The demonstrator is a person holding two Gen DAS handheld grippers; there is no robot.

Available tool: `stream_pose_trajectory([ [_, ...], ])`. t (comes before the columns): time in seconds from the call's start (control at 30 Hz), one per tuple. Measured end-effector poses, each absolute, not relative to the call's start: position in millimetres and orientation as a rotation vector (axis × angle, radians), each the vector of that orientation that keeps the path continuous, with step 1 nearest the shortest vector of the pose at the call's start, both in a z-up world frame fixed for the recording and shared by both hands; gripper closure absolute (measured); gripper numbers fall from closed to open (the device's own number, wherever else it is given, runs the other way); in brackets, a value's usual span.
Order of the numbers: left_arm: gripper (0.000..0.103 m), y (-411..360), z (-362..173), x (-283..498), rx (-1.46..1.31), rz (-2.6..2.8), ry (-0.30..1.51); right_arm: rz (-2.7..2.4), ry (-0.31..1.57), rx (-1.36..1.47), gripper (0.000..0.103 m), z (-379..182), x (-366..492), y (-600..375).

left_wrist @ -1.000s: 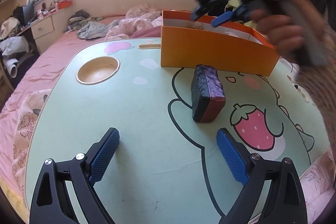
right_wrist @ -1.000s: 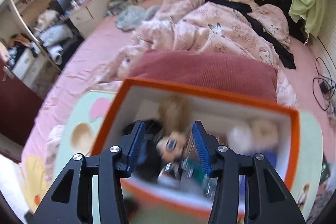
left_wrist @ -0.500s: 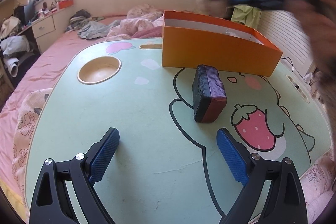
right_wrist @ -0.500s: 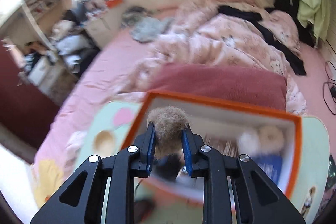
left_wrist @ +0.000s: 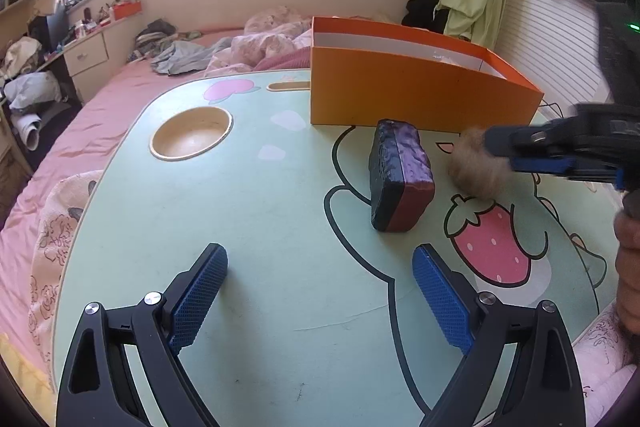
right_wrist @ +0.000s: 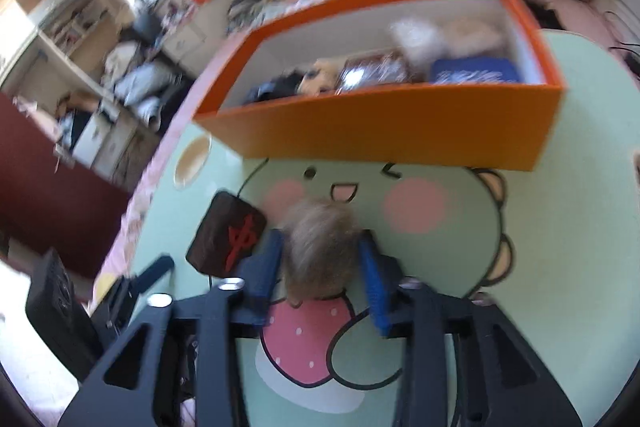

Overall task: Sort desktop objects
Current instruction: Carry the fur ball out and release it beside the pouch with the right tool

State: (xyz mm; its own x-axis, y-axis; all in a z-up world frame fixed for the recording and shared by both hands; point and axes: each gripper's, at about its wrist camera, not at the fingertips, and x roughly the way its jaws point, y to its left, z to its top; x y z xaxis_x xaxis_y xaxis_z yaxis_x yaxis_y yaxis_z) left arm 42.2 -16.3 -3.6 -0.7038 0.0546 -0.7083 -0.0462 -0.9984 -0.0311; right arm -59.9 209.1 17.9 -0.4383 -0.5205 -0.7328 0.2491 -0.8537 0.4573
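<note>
Sorting looks only partly done — most of the odds and ends sit in the orange box [right_wrist: 400,131] at the back of the desk [left_wrist: 248,227], while two pieces are out on it. My right gripper [right_wrist: 324,263] has the brown fluffy ball [right_wrist: 320,251] between its fingers, which are opening, just above the strawberry print. The dark mahjong-tile block [left_wrist: 400,179] lies just beside it. My left gripper [left_wrist: 320,291] hovers near, fingers wide apart and empty — idle, I judge.

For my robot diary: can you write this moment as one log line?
right gripper: jaws opening around fluffy brown pom-pom | left gripper: open, empty | dark mahjong-tile block: on table | orange cardboard box: behind
</note>
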Motion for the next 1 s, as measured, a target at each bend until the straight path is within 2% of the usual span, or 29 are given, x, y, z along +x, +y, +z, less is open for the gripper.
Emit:
stream_pose_trajectory([
  [0.03, 0.010, -16, -4, 42, -1.185, 2.850, -0.018, -2.351, -0.367, 1.285, 0.028, 22, -51, 212],
  [0.07, 0.010, -16, -4, 42, -1.186, 2.851, -0.017, -2.399, -0.330, 1.269, 0.021, 25, -44, 212],
  [0.2, 0.010, -16, -4, 42, -1.186, 2.852, -0.018, -2.559, -0.084, 1.253, 0.021, 24, -16, 200],
  [0.33, 0.010, -18, -4, 44, -1.183, 2.857, -0.023, -2.621, 0.133, 1.359, 0.020, 2, -15, 184],
  [0.53, 0.010, -19, 1, 42, -1.163, 2.804, -0.062, -2.610, 0.121, 1.367, 0.011, -6, -18, 192],
  [0.6, 0.027, -20, 14, 35, -1.139, 2.787, -0.095, -2.608, 0.115, 1.368, 0.010, -3, -20, 195],
  [0.67, 0.034, -20, 36, 26, -1.088, 2.775, -0.122, -2.607, 0.118, 1.370, 0.010, -1, -23, 192],
  [0.73, 0.035, -18, 61, 15, -1.040, 2.765, -0.111, -2.606, 0.121, 1.370, 0.010, 3, -22, 188],
  [0.83, 0.041, -8, 98, -17, -1.056, 2.731, 0.013, -2.602, 0.122, 1.366, 0.010, 5, -15, 181],
  [0.9, 0.053, -1, 113, -49, -1.149, 2.631, 0.081, -2.602, 0.119, 1.366, 0.010, 5, -15, 181],
  [0.93, 0.055, 1, 115, -64, -1.203, 2.588, 0.087, -2.602, 0.120, 1.366, 0.010, 5, -15, 180],
  [1.0, 0.065, 4, 112, -97, -1.349, 2.486, 0.066, -2.601, 0.119, 1.364, 0.010, 6, -16, 180],
])
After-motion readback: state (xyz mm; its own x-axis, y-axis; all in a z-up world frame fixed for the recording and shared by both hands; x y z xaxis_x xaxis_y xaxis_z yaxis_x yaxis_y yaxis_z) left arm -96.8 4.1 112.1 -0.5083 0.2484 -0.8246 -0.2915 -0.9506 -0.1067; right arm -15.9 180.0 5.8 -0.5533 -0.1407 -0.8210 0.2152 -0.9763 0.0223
